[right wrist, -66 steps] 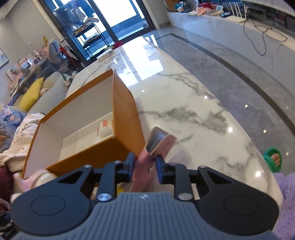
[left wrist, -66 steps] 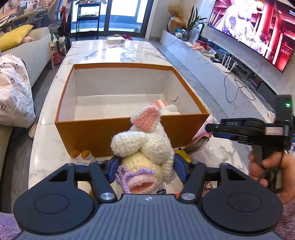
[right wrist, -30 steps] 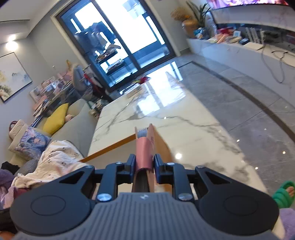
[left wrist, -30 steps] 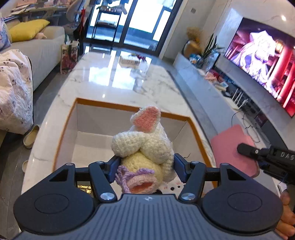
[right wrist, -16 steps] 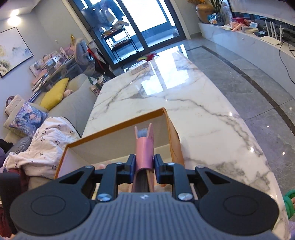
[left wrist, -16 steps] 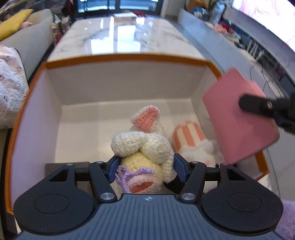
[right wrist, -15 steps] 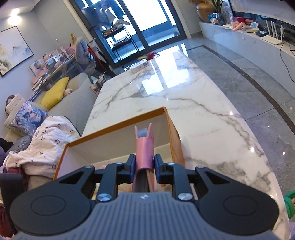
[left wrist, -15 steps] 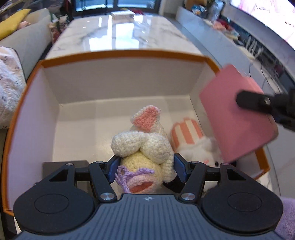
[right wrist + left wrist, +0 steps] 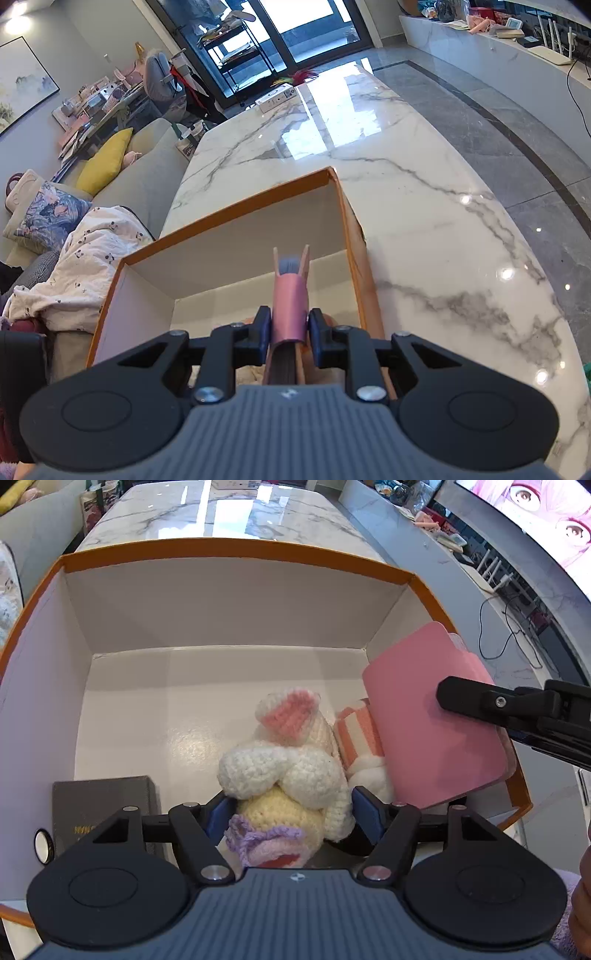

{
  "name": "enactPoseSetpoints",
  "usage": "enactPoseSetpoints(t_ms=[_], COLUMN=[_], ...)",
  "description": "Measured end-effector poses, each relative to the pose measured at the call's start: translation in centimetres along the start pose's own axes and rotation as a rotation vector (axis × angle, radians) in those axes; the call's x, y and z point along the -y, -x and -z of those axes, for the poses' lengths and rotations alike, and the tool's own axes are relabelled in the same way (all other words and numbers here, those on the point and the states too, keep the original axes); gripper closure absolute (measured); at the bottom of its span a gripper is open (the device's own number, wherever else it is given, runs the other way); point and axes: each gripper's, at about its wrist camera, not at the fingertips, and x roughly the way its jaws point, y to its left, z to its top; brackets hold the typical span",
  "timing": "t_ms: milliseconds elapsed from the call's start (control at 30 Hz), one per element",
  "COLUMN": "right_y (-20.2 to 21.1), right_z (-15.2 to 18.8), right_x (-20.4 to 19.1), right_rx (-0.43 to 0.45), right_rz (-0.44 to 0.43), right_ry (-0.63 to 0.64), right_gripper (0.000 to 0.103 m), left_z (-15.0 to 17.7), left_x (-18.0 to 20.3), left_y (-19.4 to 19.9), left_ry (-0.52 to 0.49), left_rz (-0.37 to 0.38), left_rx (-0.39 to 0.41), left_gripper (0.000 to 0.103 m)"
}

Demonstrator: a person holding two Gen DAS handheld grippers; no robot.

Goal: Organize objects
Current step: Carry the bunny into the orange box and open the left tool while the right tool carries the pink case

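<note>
Inspector: Crocheted rabbit [image 9: 284,771] is found between the blue pads [image 9: 365,818] of the left gripper [image 9: 290,818], whose jaws are opening; a sliver of gap is seen at each pad, so the toy is judged released or all but released. It is located low inside the orange box [image 9: 236,552], above the white floor, with its pink-lined ear pointing away from the gripper, towards the far wall.

Clerk: And the right gripper [image 9: 290,328]?

Inspector: Its pads are pressed together on a pink notebook [image 9: 290,301], pinched across the spine. In the left wrist view the notebook [image 9: 432,723] is held tilted over the right-hand wall of the box, its cover facing the rabbit and its lower edge just beside the toy.

Clerk: What else is recorded in the box?

Inspector: A striped pink-and-white plush [image 9: 360,746] is lodged between the rabbit and the notebook, touching the rabbit. A dark grey case [image 9: 101,805] is noted in the near left corner, apart from the toy. The box is set on a marble table [image 9: 424,192].

Clerk: What does the coming move turn on?

Inspector: The notebook lies to the right of the rabbit, its long edge running roughly along the right wall. It is judged that the left gripper must be drawn clear first, since the free floor lies to the left and beyond.
</note>
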Motion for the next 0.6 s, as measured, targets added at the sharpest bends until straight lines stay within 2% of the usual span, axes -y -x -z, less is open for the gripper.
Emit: enactPoseSetpoints(t_ms=[267, 333, 400, 467, 500, 533, 600], right_y=[1.0, 0.9, 0.7, 0.4, 0.3, 0.2, 0.1], right_z=[-1.1, -1.3, -1.4, -1.3, -1.2, -1.2, -1.2], right_x=[-1.5, -2.0, -2.4, -2.7, -2.8, -2.8, -2.8], right_rx=[0.044, 0.047, 0.042, 0.033, 0.029, 0.026, 0.02], right_rz=[-0.007, -0.012, -0.013, -0.008, -0.005, -0.002, 0.001], right_ry=[0.028, 0.034, 0.036, 0.039, 0.039, 0.037, 0.03], right_gripper=[0.08, 0.08, 0.08, 0.08, 0.08, 0.08, 0.08], left_z=[-0.8, -1.1, -1.5, -1.7, -1.7, -1.8, -1.7], left_x=[-3.1, -3.7, -3.7, -3.7, -3.6, -3.4, -3.3], left_y=[3.2, 4.0, 3.5, 2.8, 2.4, 1.9, 1.1], left_ry=[0.058, 0.064, 0.049, 0.057, 0.058, 0.06, 0.076], left_rz=[0.038, 0.047, 0.043, 0.076, 0.09, 0.106, 0.156], left_rx=[0.075, 0.107, 0.083, 0.06, 0.051, 0.031, -0.001], left_gripper=[0.025, 0.042, 0.051, 0.054, 0.063, 0.068, 0.068])
